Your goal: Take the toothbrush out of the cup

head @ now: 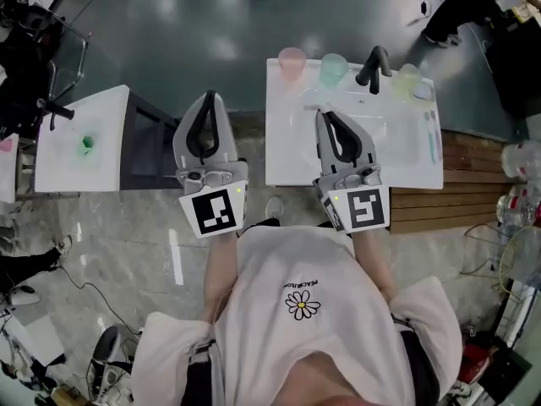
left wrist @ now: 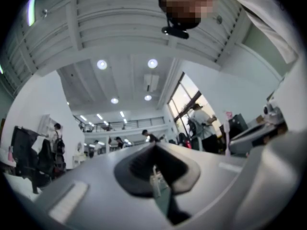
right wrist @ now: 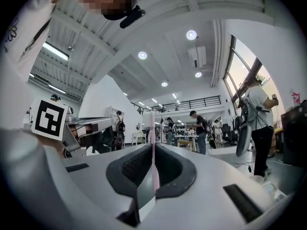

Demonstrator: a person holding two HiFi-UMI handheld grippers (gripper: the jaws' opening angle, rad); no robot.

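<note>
One thin pink toothbrush (right wrist: 153, 133) pokes past the pinching right gripper (right wrist: 153, 152), clear of the white washstand's (head: 283, 167) far-edge pastel cups (head: 334, 68); left gripper (left wrist: 154, 150) closed.

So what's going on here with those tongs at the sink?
A person stands at a white sink counter with tongs in each hand, both raised and pointing upward. The right tongs are shut on a thin pink stick, probably a toothbrush handle. The left tongs are closed; whether they hold anything is unclear. Three pastel cups stand along the counter's back edge, untouched.
</note>
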